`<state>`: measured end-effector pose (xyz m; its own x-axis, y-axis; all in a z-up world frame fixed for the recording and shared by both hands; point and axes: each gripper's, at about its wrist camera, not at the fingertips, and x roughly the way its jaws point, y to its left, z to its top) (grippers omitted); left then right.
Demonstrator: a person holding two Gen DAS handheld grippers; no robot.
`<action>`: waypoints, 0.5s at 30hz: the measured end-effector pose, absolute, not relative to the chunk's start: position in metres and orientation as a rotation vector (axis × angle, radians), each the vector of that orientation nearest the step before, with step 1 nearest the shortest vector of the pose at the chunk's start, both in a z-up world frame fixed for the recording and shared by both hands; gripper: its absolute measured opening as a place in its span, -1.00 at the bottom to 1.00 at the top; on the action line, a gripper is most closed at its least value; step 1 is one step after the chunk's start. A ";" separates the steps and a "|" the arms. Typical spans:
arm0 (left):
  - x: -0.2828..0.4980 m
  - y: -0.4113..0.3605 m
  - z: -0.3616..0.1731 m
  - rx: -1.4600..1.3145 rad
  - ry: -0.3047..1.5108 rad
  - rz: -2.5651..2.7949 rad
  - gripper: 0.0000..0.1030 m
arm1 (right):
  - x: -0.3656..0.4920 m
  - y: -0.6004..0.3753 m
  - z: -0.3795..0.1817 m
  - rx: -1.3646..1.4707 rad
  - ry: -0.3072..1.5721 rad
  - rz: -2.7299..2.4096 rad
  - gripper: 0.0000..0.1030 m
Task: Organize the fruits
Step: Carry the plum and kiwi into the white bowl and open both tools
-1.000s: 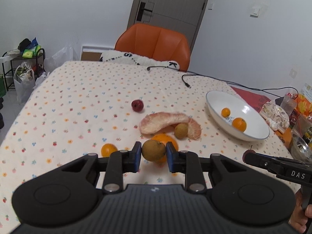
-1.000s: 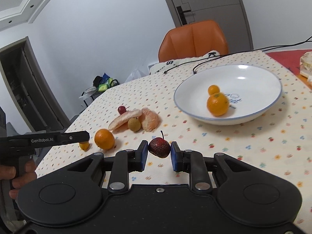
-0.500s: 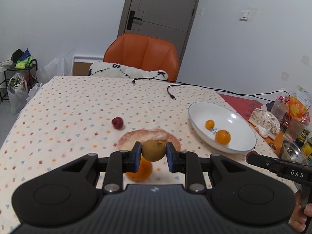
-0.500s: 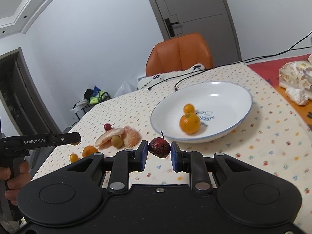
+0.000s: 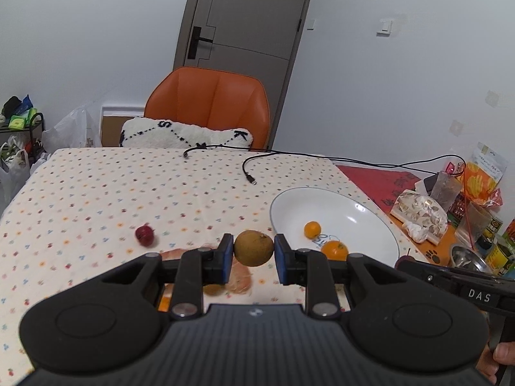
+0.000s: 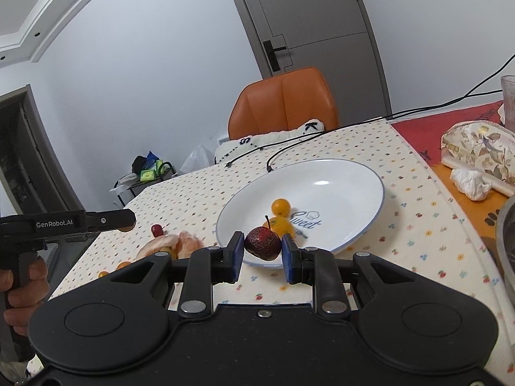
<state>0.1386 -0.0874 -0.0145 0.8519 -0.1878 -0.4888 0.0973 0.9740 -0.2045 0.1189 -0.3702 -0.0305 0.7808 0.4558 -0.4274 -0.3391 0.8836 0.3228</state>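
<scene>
Orange mostly behind left tongs

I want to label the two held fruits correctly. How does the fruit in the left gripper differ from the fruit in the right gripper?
The left fruit is brown and dull; the right fruit is dark red. The left fruit shows no stalk; the right fruit has a thin upright stem. Both are small, roundish, and clamped between blue pads, left gripper and right gripper alike.

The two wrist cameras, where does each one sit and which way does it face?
Left wrist: on the left tool, facing the orange chair; grips a round brown fruit; right-hand fingers at bottom right.
Right wrist: on the right tool, facing the white bowl; grips a dark red fruit; left hand visible.
Shared: bowl, chair.
</scene>
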 end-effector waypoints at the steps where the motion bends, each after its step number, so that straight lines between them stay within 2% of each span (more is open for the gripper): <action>1: 0.141 -0.090 -0.014 -0.172 0.533 -0.152 -0.51 | 0.121 -0.372 -0.030 0.235 0.517 0.435 -0.55; 15: 0.179 -0.137 -0.020 -0.131 0.560 -0.203 -0.51 | 0.146 -0.395 -0.033 0.258 0.513 0.428 -0.54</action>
<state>0.1794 -0.1367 -0.0196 0.8280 -0.2261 -0.5131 0.1550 0.9717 -0.1781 0.1463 -0.3952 -0.0331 0.7863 0.4554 -0.4176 -0.3285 0.8805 0.3417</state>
